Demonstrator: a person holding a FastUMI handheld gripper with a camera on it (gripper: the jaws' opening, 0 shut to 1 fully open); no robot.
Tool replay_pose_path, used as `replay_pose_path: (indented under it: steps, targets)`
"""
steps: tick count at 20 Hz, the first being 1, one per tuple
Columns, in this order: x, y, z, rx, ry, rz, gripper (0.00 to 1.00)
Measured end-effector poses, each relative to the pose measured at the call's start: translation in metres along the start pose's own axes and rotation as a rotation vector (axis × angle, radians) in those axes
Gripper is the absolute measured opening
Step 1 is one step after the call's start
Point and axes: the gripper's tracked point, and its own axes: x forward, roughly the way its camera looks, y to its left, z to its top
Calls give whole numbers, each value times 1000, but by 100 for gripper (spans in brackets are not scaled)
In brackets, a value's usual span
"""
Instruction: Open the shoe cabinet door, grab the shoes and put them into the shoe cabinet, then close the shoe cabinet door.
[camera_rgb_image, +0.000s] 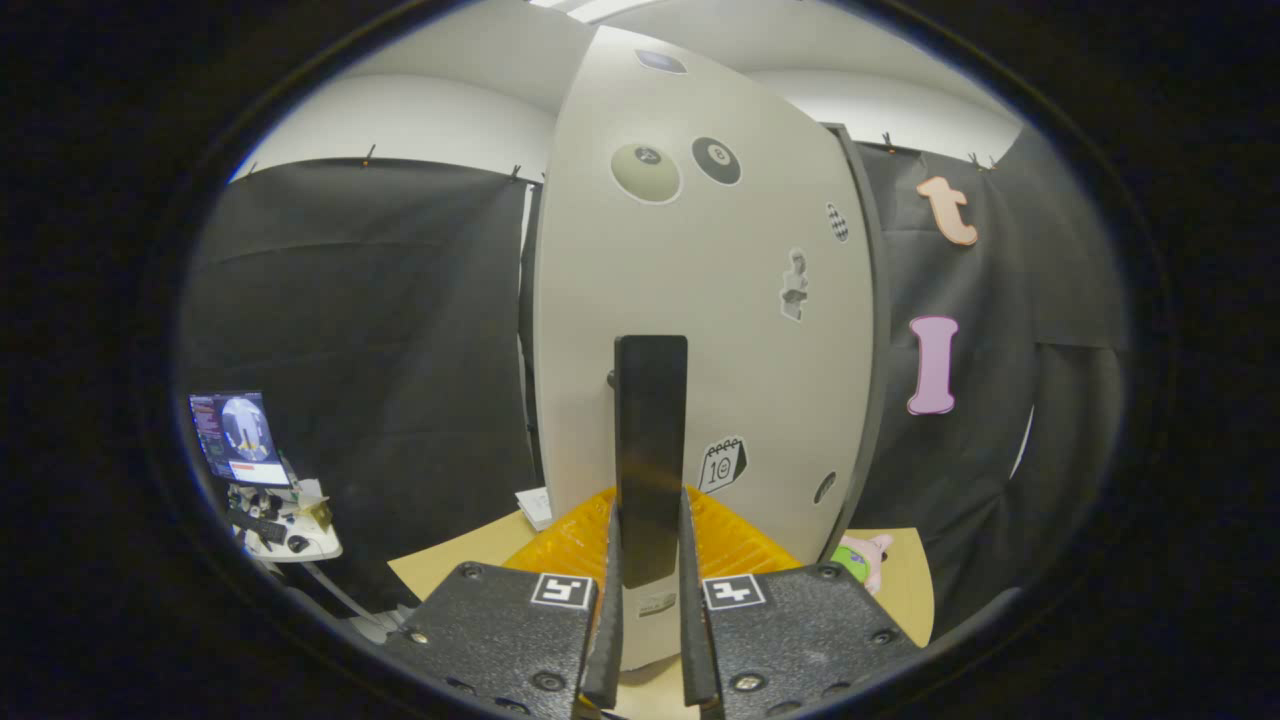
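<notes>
Gripper (650, 600) fingers clamp both sides of the black handle (651, 450) on the pale cabinet door (700, 300); stickers there read "8" (716, 160) and "10" (722, 465).

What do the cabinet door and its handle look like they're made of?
The cabinet door looks like matte off-white laminate or painted board, flat with stickers on it. The handle, a black vertical bar between the gripper fingers, shows a dull sheen: probably coated metal or plastic.
</notes>
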Motion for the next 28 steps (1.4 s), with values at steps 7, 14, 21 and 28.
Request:
replay_pose_path:
  steps: [7,14,21,28]
  targets:
    - [-15,-12,0,25,-23,-66,27]
    - [-32,-39,1,110,-39,-224,26]
    - [-55,-99,2,110,-62,-358,4]
    - [-71,-119,6,171,-128,-300,15]
